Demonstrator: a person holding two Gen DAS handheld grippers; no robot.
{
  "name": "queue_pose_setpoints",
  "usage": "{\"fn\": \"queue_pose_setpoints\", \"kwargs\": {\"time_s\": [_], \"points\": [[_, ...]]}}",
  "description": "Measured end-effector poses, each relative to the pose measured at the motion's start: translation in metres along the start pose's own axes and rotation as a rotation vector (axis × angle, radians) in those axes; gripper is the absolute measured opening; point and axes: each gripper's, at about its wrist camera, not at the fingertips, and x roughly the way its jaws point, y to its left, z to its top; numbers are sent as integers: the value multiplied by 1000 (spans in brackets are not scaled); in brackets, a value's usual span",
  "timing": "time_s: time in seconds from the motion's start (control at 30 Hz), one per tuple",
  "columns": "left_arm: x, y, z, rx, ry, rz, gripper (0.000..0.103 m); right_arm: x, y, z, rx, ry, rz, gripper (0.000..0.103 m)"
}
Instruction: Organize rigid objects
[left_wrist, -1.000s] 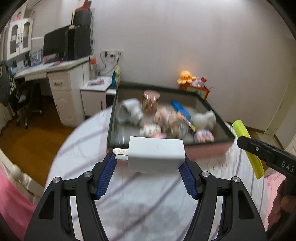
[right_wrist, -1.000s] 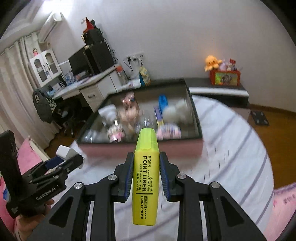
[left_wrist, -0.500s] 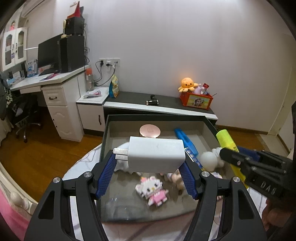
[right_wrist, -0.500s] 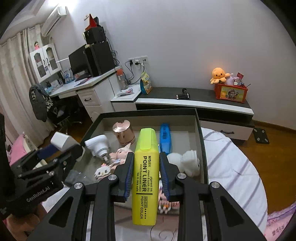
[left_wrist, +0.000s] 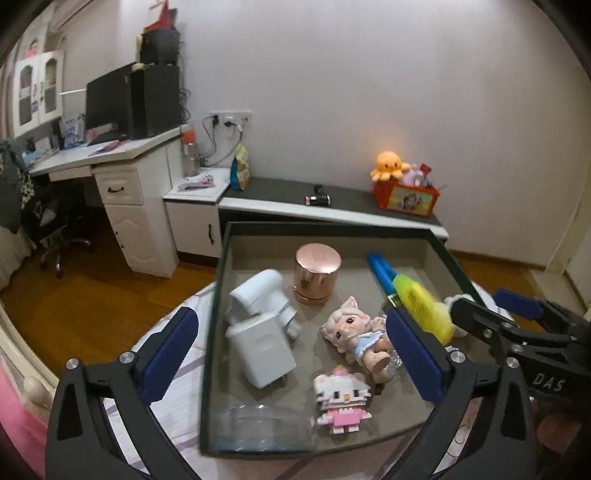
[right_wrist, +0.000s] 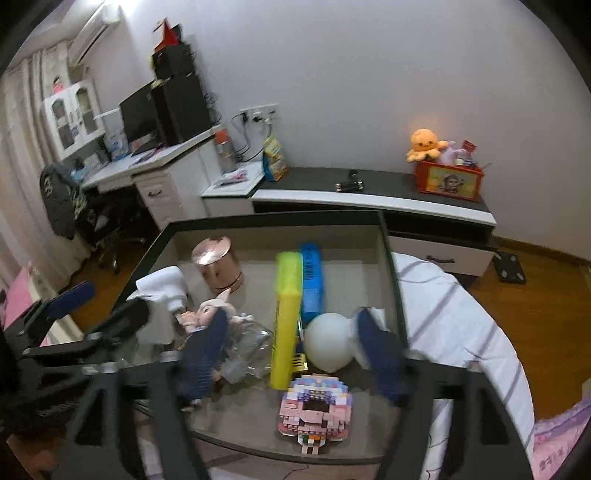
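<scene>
Left gripper (left_wrist: 291, 349) — jaws spread wide, nothing between the blue pads, held over the near-left part of the tray.

Right gripper (right_wrist: 291, 358) — jaws likewise spread apart and empty, above the tray's near-right part; motion-blurred.

Tray (left_wrist: 218, 295) — dark-rimmed, grey floor, resting on a white striped cloth (right_wrist: 454, 317).

Contents:
- White charger (left_wrist: 260, 345), lying on the tray floor at the left, touching a second white plug adapter (left_wrist: 258, 291) behind it.
- Yellow highlighter (right_wrist: 284, 321), lying lengthwise right of centre, alongside and touching a blue bar (right_wrist: 312, 280).
- Rose-gold canister (left_wrist: 317, 273), upright, towards the back.
- Doll figure (left_wrist: 354, 334) with pale hair, on its side near the middle.
- Pink-and-white block figure (left_wrist: 341, 398), at the near edge.
- White round object (right_wrist: 328, 341), just right of the highlighter's near end.
- Clear plastic piece (right_wrist: 247, 350), left of the highlighter; its shape cannot be made out.
</scene>
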Motion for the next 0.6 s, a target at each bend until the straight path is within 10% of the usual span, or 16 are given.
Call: {"fn": "queue_pose_setpoints", "kwargs": {"time_s": [0.03,0.6], "points": [[-5,1,-1,-1,-6,7,103,-5,-1,-1,8,-3,-1,103],[-125,10,-31,-26,-97,-3,103,-110,20,-26,20,-106,-29,103]]}}
